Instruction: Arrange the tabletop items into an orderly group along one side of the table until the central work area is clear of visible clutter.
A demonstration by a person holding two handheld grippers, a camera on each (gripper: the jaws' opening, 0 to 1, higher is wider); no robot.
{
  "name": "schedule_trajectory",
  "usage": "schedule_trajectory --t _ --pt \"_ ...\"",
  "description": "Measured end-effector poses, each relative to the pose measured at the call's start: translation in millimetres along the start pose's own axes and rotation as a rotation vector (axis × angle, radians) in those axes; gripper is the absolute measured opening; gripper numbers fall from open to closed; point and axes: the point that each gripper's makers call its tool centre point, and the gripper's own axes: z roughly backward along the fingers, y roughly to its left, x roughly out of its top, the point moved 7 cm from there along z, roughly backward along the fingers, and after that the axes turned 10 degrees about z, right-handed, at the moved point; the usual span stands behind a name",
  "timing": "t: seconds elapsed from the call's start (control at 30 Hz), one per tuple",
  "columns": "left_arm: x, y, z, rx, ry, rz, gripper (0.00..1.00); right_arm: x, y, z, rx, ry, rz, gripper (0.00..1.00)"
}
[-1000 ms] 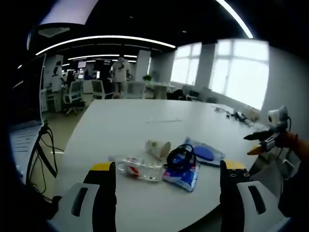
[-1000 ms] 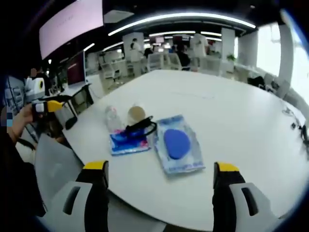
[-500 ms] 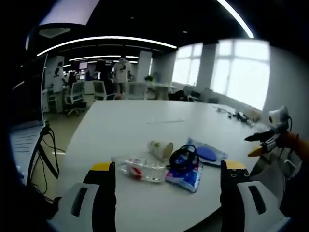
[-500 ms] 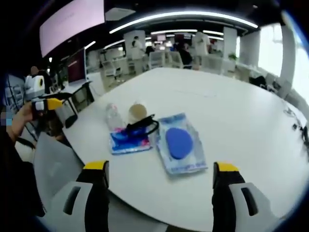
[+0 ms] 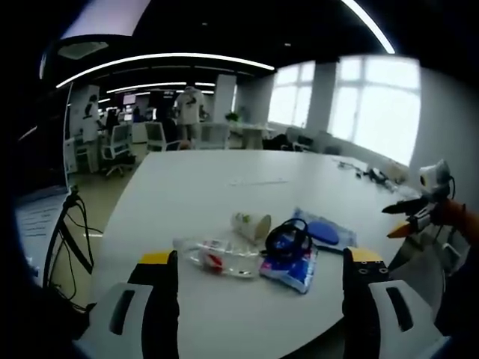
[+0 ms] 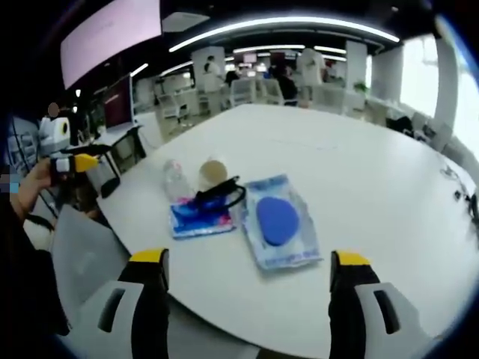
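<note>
A small cluster lies near the edge of a large white table (image 5: 194,187) (image 6: 359,179). It holds a clear plastic bottle on its side (image 5: 213,258) (image 6: 174,182), a tipped paper cup (image 5: 251,223) (image 6: 213,173), a blue packet (image 5: 288,268) (image 6: 196,218) with a black coiled cable (image 5: 287,239) (image 6: 221,196) on top, and a clear bag with a blue oval (image 5: 322,233) (image 6: 278,222). My left gripper (image 5: 254,273) hangs open in front of the cluster. My right gripper (image 6: 247,273) is open too, short of the clear bag. Each gripper shows in the other's view (image 5: 408,217) (image 6: 75,163).
Dark cables and small items lie at the table's far side (image 5: 370,176) (image 6: 468,198). Office chairs and desks stand behind (image 5: 120,146) (image 6: 239,93), with people standing there. A cable stand is left of the table (image 5: 63,239). Wide bare tabletop stretches beyond the cluster.
Both views have shifted only slightly; the cluster and both grippers stay as they were.
</note>
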Motion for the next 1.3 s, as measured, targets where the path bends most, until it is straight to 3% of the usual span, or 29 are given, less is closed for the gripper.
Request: schedule_trajectory --t 0.8,1.3 --pt "1.0 4.2 -4.9 0.008 0.017 0.005 0.92 0.1 -5.2 1.7 -0.008 0.01 0.0 0.87" --pt "0.4 6.8 -8.2 0.005 0.03 0.003 0.91 0.4 6.2 -7.7 0.012 0.036 0.05 0.85"
